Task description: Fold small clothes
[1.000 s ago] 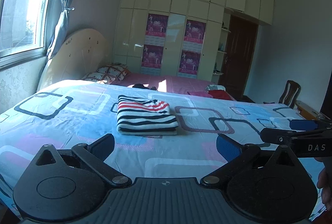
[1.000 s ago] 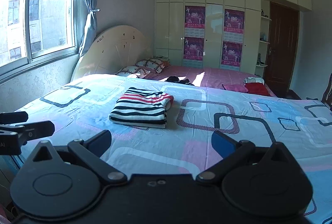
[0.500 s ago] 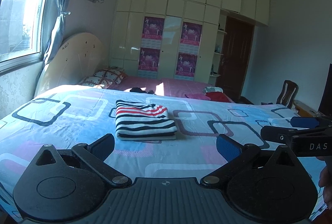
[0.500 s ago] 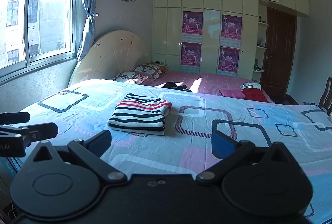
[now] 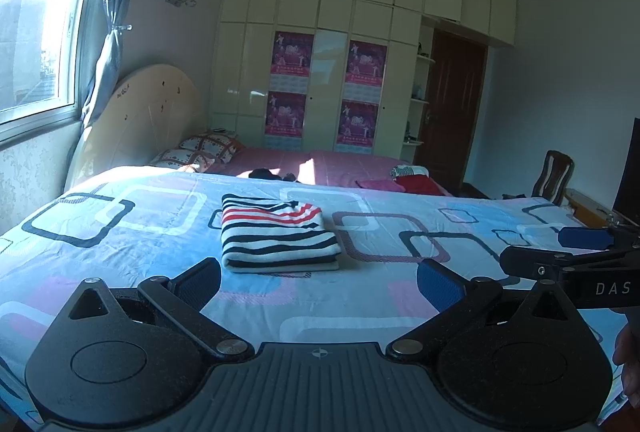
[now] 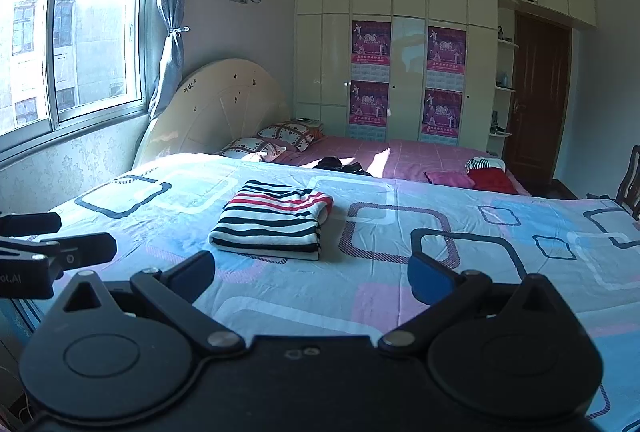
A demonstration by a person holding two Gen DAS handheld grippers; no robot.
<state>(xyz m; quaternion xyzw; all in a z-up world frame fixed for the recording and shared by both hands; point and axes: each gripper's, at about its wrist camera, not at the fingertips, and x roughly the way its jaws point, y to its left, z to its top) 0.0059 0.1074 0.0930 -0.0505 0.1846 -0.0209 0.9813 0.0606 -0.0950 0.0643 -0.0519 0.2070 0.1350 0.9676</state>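
In the left wrist view the left gripper (image 5: 319,282) at lower centre gapes wide and empty, the folded striped shirt (image 5: 276,234) lies mid-frame on the bed (image 5: 120,252), apparently finished, and the right gripper (image 6: 312,278) is likewise spread and empty.

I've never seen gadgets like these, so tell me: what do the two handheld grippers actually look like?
Both look alike: matte black bodies with two round discs, silver pivot screws and angled black linkage arms ending in blue pads. The left gripper has a ribbed grey plate with a small crosshair mark. The right gripper has a smooth black plate; seen from the left wrist view, its side carries white letters "DAS". No cables or sleeves are visible.
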